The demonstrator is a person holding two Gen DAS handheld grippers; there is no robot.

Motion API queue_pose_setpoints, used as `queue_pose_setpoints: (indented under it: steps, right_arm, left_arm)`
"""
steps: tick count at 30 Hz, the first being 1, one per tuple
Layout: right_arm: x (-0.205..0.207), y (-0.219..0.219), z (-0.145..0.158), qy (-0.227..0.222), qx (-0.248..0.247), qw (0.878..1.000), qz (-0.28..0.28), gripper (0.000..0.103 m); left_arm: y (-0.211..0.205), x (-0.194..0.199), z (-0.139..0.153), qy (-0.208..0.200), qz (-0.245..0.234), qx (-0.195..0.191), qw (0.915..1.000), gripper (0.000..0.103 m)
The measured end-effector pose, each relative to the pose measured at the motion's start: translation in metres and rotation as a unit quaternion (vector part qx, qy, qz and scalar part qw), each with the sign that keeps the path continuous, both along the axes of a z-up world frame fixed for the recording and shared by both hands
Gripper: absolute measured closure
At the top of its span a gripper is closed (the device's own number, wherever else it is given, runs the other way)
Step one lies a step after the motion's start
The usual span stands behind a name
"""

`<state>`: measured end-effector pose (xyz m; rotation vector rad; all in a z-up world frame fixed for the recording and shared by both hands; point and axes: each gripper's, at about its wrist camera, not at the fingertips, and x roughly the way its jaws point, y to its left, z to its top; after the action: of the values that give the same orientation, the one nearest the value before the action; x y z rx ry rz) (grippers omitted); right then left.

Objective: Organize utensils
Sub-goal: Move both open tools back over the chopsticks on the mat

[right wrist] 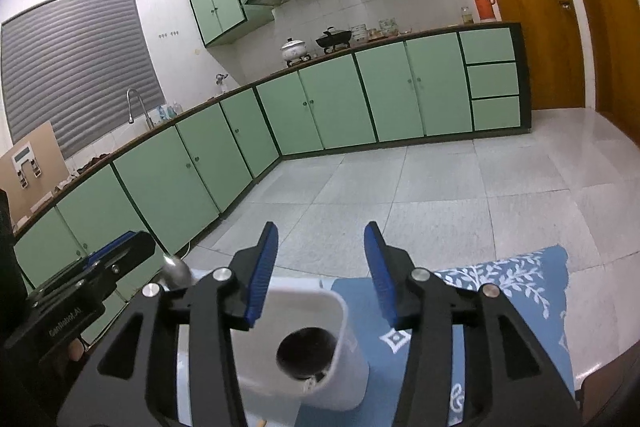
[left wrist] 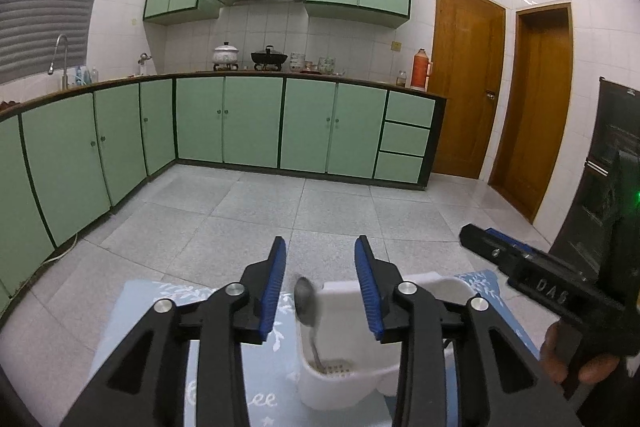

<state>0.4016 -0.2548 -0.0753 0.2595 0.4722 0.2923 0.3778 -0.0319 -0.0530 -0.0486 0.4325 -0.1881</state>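
A: White plastic utensil caddy [left wrist: 344, 383] on a blue leaf-print cloth [right wrist: 516, 291]; what stands inside it?

B: A metal spoon [left wrist: 306, 301], bowl up, in the caddy's perforated compartment; a dark round item [right wrist: 306, 353] in another.

A: And each hand-held gripper?

B: Left hand-held gripper [left wrist: 320, 281] above the caddy, jaws wide apart, empty. Right hand-held gripper [right wrist: 320, 267] likewise parted and empty.

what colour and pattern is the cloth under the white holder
Blue cloth with a white leaf print, clearest in the right wrist view, beside the holder.
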Motion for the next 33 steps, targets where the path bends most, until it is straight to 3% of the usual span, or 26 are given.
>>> queue_pose_setpoints:
  steps: [9,13,18,24,33]
  right_arm:
    - [-0.088,-0.009,-0.01,0.044,0.001,0.999,-0.006,0.037]
    - [-0.134,-0.007,-0.028,0.077,-0.018,0.997,-0.012,0.024]
    - [-0.189,-0.003,-0.057,0.141,-0.028,0.989,-0.014,0.016]
    - [-0.242,0.005,-0.087,0.195,-0.058,0.979,-0.003,0.014]
    - [-0.278,0.031,-0.114,0.211,-0.112,0.971,0.026,0.015]
  left_arm:
    - [0.004,-0.084,-0.003,0.02,-0.012,0.024,0.9994,0.044]
    - [0.008,-0.126,-0.022,0.054,-0.019,0.034,0.9978,0.036]
    - [0.013,-0.167,-0.053,0.114,-0.015,0.037,0.9928,0.027]
    - [0.022,-0.201,-0.09,0.183,0.001,0.047,0.9819,0.026]
    - [0.028,-0.236,-0.113,0.211,0.001,0.057,0.9757,0.026]
